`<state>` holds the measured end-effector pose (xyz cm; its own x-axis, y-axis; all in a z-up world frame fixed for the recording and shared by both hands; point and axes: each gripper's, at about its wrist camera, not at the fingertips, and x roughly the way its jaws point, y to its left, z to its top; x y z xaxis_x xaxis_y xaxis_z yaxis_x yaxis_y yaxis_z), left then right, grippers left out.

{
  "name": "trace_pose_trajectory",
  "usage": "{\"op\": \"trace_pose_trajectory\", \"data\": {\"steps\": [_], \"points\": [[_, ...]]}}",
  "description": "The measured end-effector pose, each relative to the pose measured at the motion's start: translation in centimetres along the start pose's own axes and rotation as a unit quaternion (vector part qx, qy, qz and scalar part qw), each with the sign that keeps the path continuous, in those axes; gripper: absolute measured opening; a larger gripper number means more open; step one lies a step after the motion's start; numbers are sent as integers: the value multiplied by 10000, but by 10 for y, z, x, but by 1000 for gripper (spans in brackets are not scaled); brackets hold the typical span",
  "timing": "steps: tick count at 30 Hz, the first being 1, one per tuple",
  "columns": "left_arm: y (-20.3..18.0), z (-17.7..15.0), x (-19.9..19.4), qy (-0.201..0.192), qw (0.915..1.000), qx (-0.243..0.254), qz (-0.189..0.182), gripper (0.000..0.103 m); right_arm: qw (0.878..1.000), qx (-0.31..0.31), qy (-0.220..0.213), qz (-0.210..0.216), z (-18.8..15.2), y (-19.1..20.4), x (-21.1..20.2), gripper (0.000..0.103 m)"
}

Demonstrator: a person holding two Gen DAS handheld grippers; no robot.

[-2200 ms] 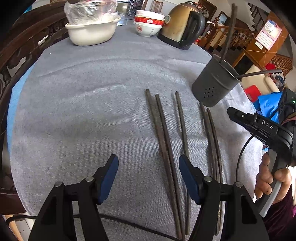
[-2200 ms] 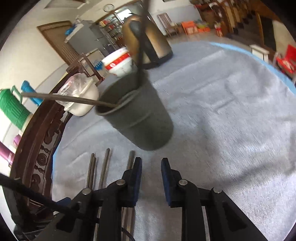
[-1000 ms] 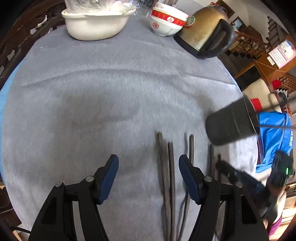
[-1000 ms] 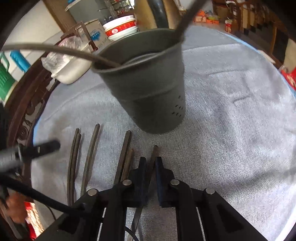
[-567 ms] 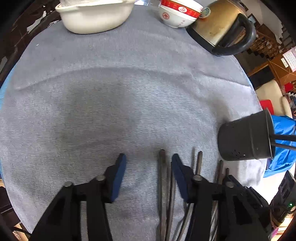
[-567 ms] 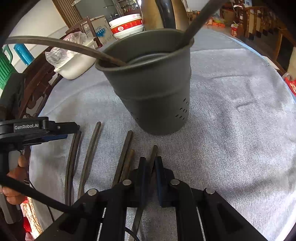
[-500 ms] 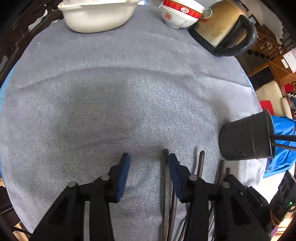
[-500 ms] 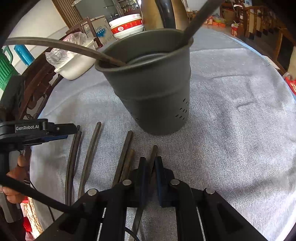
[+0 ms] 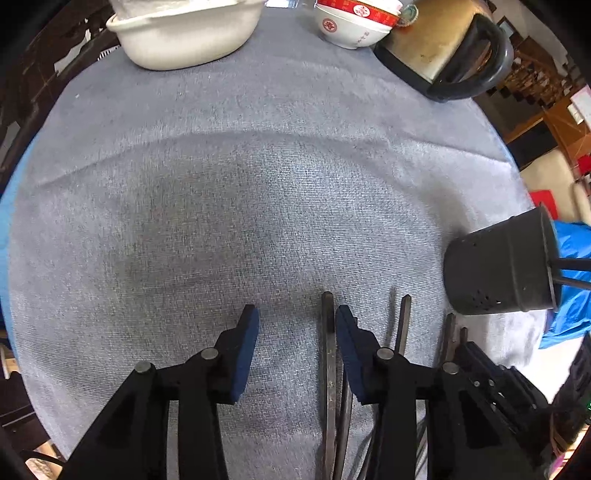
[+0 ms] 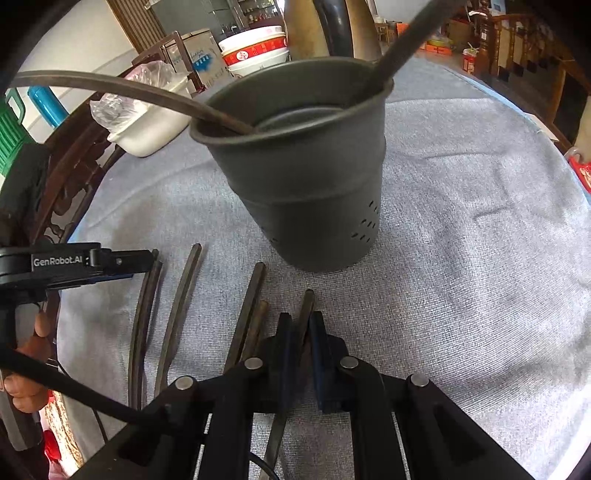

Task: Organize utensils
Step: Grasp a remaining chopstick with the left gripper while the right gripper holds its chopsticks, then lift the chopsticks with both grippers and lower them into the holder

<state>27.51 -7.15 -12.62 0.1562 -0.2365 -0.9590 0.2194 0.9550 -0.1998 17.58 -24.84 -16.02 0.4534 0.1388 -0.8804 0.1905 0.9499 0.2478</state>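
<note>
In the right wrist view, the right tool (image 10: pixel 299 332) sits at the lower centre of the frame with its blue pads pressed together on a dark chopstick (image 10: pixel 306 302), whose tip sticks out just above the pads while the rest runs down under the tool. Directly above it, at the centre of the frame, stands the dark grey utensil holder (image 10: pixel 306 184), upright on the grey cloth of the worktop (image 10: pixel 461 258). Two long dark sticks already lean out of its rim, one to the upper left and one to the upper right. To the left of the clamped chopstick, more loose chopsticks (image 10: pixel 247 314) lie side by side on the cloth.

In the left wrist view, the left tool (image 9: pixel 295 332) is at the lower centre, its pads apart. One chopstick (image 9: pixel 328 332) lies between them, just beside the right-hand pad; whether that pad touches it cannot be told. The left-hand pad is clear of it. The holder appears at the right edge of this frame. Along the top edge sit a white dish (image 9: pixel 184 33), a red-and-white bowl (image 9: pixel 351 26) and a kettle (image 9: pixel 443 48). In the right wrist view a hand (image 10: pixel 29 354) grips the left tool's handle at the left edge.
</note>
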Motion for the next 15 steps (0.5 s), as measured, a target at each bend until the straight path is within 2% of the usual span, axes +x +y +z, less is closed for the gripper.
{"op": "trace_pose_trajectory", "data": {"steps": [3,8,10,12,13,15], "points": [[-15,4,4,95,9992,150,359,44,9999,-8,134,-85,5,3,2,12],[-30,10,8,115,9971,370,657,42,9993,-67,309,-222,14,10,5,12],[-33,10,8,29,9966,400,719,34,9993,-67,286,-227,14,11,5,11],[-31,9,6,-65,9969,392,681,13,9997,-13,201,-148,12,10,4,9],[-27,8,5,-83,9976,352,595,7,9998,22,168,-95,10,9,3,9],[-15,5,3,-84,9995,188,224,6,9997,178,101,111,7,4,-1,8]]}}
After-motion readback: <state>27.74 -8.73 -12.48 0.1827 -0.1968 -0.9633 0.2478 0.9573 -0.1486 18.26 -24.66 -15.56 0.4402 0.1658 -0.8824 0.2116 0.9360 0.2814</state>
